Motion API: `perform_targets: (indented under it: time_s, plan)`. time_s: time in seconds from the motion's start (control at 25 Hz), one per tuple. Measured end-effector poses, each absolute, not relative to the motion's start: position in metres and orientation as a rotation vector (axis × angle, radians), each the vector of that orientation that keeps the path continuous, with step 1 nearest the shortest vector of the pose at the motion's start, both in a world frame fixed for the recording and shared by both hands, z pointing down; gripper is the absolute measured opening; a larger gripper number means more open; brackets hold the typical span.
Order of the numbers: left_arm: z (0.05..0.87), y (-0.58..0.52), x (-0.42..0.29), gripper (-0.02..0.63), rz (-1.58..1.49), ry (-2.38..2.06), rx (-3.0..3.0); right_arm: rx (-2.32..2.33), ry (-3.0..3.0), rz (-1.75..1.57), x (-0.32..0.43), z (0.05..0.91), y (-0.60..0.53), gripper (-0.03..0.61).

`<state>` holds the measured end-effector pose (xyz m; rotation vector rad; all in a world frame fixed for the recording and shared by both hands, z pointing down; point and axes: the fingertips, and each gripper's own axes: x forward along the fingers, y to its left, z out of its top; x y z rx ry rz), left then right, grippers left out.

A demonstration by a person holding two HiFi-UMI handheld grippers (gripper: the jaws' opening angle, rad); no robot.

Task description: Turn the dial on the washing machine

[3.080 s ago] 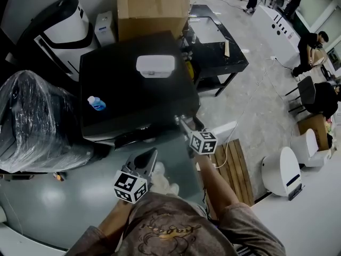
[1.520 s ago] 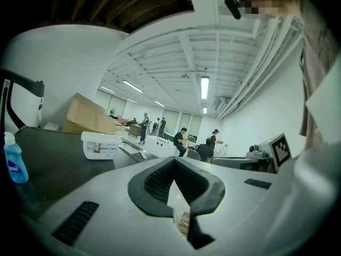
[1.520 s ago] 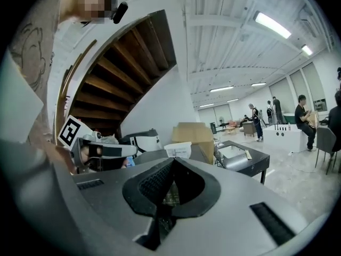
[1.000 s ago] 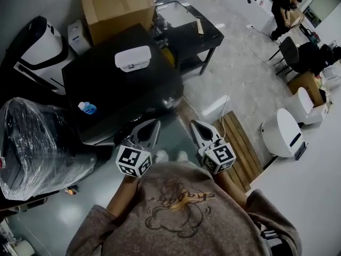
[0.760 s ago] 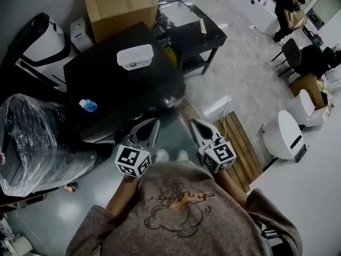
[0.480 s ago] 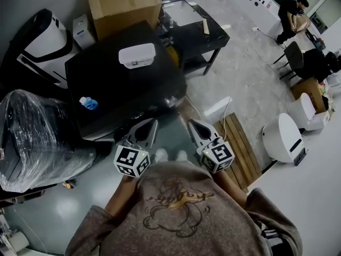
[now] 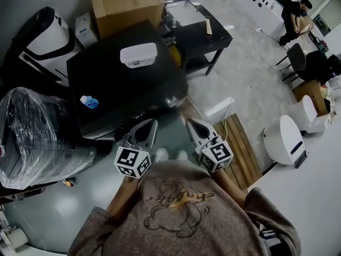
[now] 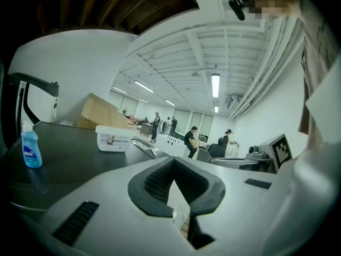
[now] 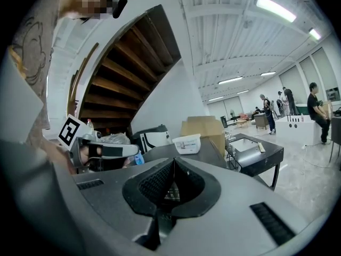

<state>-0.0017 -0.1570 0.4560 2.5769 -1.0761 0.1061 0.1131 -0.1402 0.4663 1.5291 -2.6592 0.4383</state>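
The black washing machine (image 7: pixel 128 84) stands in front of me, and its dark top (image 8: pixel 69 153) carries a white tub (image 7: pixel 138 55) and a small blue bottle (image 7: pixel 89 101). A shiny round part (image 7: pixel 171 101) at its front right corner may be the dial; I cannot tell. I hold both grippers close to my chest, side by side, short of the machine's front. My left gripper (image 7: pixel 152 122) (image 8: pixel 173 161) is shut and empty. So is my right gripper (image 7: pixel 189 122) (image 9: pixel 173 161), with its tips together.
A plastic-wrapped bulk (image 7: pixel 32 132) sits left of the machine, with a white appliance (image 7: pixel 45 36) and a cardboard box (image 7: pixel 127 1) behind. A black table (image 7: pixel 200 28) stands at the back right. Wooden slats (image 7: pixel 240 148) and a round white unit (image 7: pixel 282 140) lie right.
Three seconds ago my right gripper reached out to the machine's front right corner; it has drawn back beside the left one. Over the last second both grippers have barely moved.
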Motion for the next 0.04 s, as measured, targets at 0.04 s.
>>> perform_targets:
  time_s: [0.04]
  plan:
    - [0.4561, -0.1568, -0.0014, -0.008, 0.105, -1.077, 2.575, 1.526, -2.662, 0.438, 0.1129, 0.4663, -0.1408, 0.002]
